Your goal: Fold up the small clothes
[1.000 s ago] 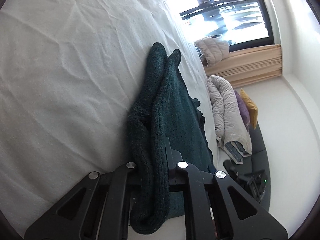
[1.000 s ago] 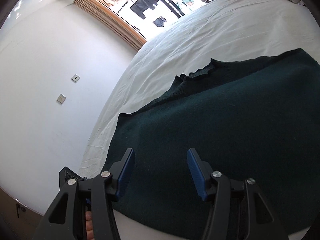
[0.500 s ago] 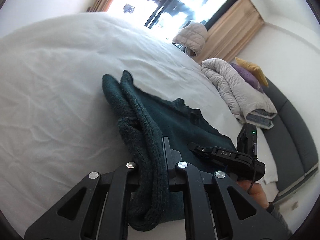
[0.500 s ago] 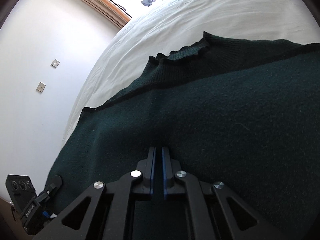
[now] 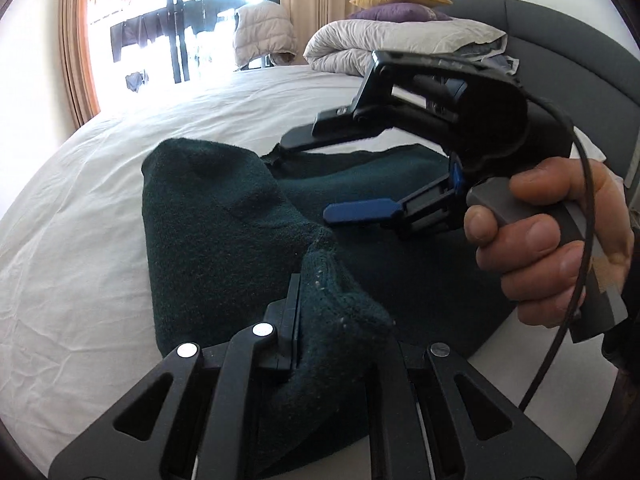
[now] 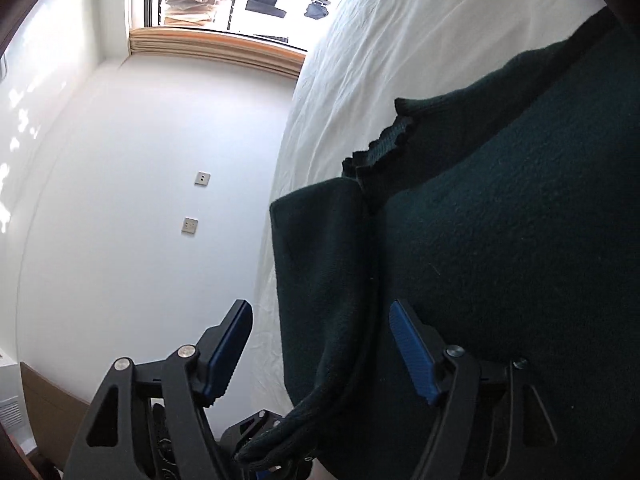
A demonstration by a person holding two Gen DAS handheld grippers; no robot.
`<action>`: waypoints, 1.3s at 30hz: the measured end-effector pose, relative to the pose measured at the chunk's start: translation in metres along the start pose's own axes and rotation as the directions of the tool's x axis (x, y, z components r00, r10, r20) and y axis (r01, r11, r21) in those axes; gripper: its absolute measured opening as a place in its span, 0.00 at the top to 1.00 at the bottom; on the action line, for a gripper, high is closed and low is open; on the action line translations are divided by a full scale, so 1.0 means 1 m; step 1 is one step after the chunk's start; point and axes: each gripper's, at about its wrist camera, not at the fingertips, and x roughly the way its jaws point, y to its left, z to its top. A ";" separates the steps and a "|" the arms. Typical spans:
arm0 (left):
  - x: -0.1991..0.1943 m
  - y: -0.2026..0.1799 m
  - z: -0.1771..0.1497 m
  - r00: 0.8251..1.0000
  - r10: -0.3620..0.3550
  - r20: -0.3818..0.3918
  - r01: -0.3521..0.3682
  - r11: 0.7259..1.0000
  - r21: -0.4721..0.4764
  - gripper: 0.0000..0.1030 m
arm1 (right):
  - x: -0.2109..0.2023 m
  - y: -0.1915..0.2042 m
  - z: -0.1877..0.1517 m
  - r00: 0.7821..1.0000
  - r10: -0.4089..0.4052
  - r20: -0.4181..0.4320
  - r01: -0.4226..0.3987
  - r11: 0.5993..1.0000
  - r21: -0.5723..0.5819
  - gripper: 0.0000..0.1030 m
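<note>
room: bedroom, bright window (image 5: 168, 28) behind, grey headboard (image 5: 560, 52) with a rolled duvet (image 5: 400, 40) and pillows (image 5: 400, 4) stacked against it.
surface: white bed sheet (image 5: 80, 208), lightly creased, carried the whole job.
garment: dark green knit sweater (image 5: 224, 232) lay on the sheet near the bed edge, body mostly flat, one part doubled over into a thick raised fold on the left side.
sleeve: cuff end (image 5: 340, 320) was lifted off the sweater body, pinched in the left tool.
left gripper (image 5: 316, 320): clamped on the sleeve cuff, knit bunched between the fingers and spilling down over the frame.
right gripper (image 6: 324, 344): spread wide, nothing between the blue pads (image 6: 412, 356); in the left view it hovered above the sweater body, just apart from the cloth.
right hand (image 5: 560, 240): wrapped round the grey handle, cable trailing down.
right view: sweater edge hung past the bed side, frilly collar trim (image 6: 384, 148) visible further up; wall sockets (image 6: 190, 225) beyond.
step: looked like the sleeve fold-in, sleeve being carried across the body, not yet laid down.
progress: early to middle, my guess; no compact folded shape yet.
next: left needs to lay the cuff flat across the chest and let go; right likely pins the body or takes the hem for the next fold.
risk: thick knit may spring back or drag the body along if nothing holds it.
</note>
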 end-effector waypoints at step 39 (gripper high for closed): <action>0.006 -0.116 0.022 0.987 -0.163 -0.014 0.162 0.962 0.222 0.92 | -0.071 0.018 0.042 0.935 -0.344 0.091 0.354 0.924 -0.145 0.88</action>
